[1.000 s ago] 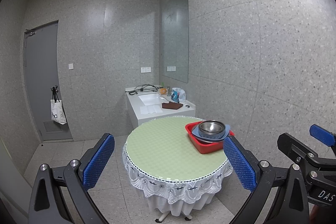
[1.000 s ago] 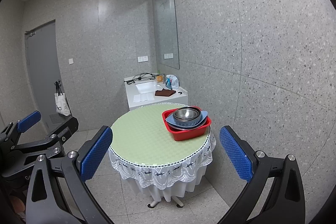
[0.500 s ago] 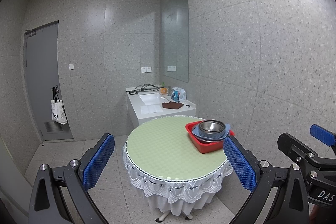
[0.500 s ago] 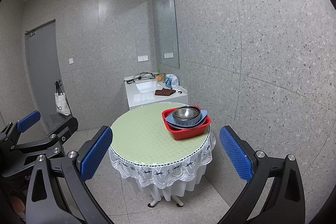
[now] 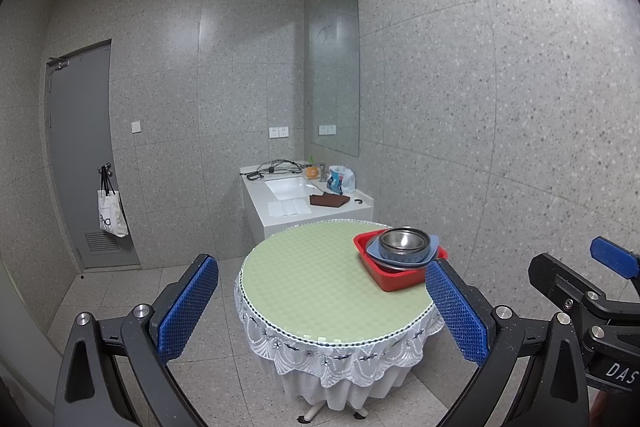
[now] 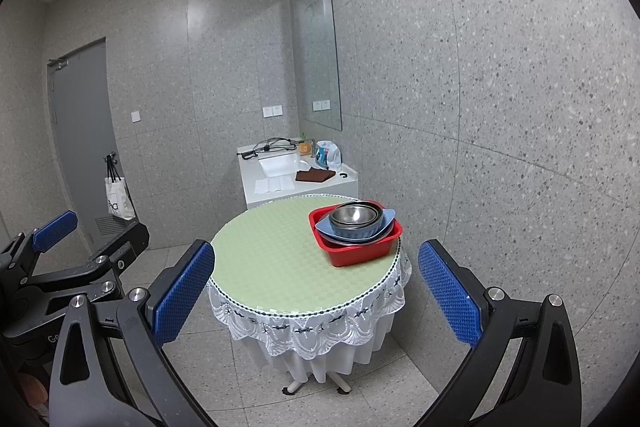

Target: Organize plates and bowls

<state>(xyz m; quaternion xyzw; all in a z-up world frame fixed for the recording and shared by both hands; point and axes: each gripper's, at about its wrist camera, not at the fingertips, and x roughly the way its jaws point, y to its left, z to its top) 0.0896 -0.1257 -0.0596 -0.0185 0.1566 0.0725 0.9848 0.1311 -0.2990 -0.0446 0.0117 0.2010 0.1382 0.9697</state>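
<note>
Standing well back from the round table (image 5: 320,291), the person is holding both grippers up toward it: the left gripper (image 5: 320,307) and the right gripper (image 6: 316,291) are each showing their jaws spread wide with nothing between the blue pads. The dishes are sitting nested in a red bin (image 6: 356,247) near the right edge of the tabletop, toward the wall: a steel bowl (image 6: 354,215) is resting inside a blue dish (image 6: 356,229), with what looks like a grey plate rim (image 6: 340,239) beneath (too small to be sure). That stack is fitting either a pile waiting to be sorted or one already gathered, so the pictures are not settling which. Whatever comes, any approach is calling for closing in over the near edge of the tabletop and taking one rim at a time, since nested steel is likely sliding and clattering. All the dishes are opening upward; the blue dish's long axis is running roughly along the bin's length, its pointed ends aiming at the bin's left and right ends.
</note>
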